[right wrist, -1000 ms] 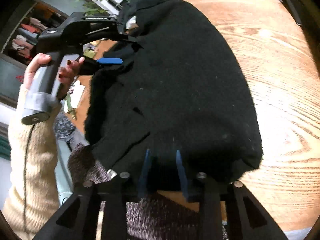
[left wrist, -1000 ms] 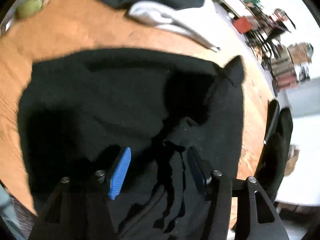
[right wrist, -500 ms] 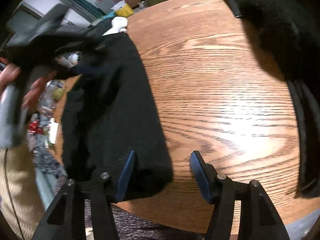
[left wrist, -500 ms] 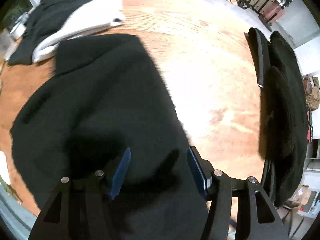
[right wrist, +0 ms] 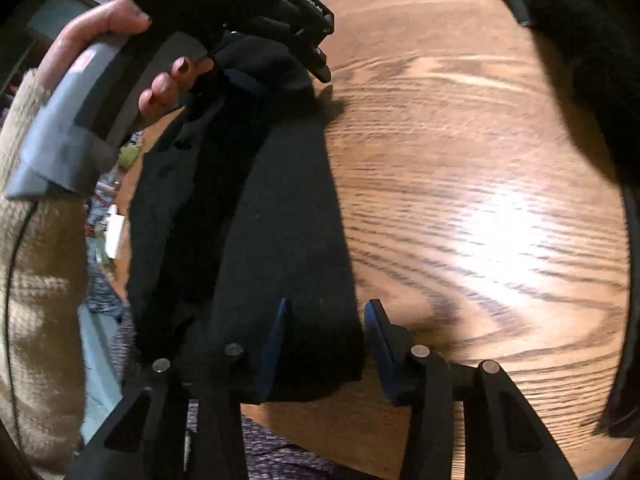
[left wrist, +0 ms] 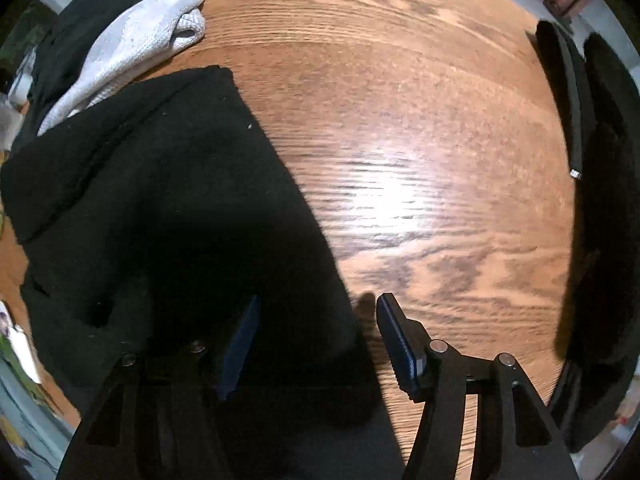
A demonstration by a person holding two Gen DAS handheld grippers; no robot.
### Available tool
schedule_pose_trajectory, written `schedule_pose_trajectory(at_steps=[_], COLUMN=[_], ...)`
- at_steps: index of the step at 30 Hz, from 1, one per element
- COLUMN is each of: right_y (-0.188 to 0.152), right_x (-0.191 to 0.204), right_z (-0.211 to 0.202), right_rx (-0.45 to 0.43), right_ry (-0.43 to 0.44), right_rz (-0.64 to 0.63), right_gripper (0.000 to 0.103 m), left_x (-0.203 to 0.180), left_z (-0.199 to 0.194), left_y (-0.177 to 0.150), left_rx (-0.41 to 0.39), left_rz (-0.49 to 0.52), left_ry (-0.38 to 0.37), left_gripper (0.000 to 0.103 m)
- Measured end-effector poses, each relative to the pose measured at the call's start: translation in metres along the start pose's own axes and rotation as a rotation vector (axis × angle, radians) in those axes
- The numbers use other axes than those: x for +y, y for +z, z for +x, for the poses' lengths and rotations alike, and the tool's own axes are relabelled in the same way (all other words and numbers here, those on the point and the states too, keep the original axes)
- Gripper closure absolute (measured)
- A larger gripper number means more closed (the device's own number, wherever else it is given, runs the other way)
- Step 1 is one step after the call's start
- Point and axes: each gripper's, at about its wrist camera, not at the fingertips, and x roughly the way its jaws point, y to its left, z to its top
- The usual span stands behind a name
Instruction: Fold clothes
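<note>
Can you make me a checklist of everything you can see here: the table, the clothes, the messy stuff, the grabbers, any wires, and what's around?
Surface: wooden table, bare and shiny on the right side.
Job's things: black garment lying folded on the table's left part.
Clutter: white cloth beyond the black garment, with more dark clothing behind it; small items past the table edge, too blurred to name.
Grippers: left gripper open over the garment's edge; right gripper closing, with the garment's corner between the fingers but not pinched.
Cables: a thin dark cord along the cream sleeve.
Surroundings: a dark chair at the table's far side; the person's hand holds the left gripper's handle.
</note>
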Motion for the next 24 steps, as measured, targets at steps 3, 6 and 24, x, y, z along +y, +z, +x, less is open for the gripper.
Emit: schedule_pose_trajectory(at_steps=[3,6,24], right_y=[-0.002,-0.003,0.016], right_x=[-0.001,-0.002,0.002], right_z=[0.001,0.003,-0.032], right_rx=[0.000,0.006,-0.114], right_ry=[0.028,0.051,-0.162], right_rz=[0.014,0.024,-0.088], right_gripper=[0.053,0.048,0.080], left_x=[0.004,0.008,0.061], left_z=[-0.001,-0.002,-0.044], left_y=[-0.010,-0.019,-0.070], left_rx=[0.010,0.020,-0.095], left_rz=[0.011,0.003,-0.085], left_ry=[0.024,0.033,-0.366], left_gripper=[0.041,0.041,0.091])
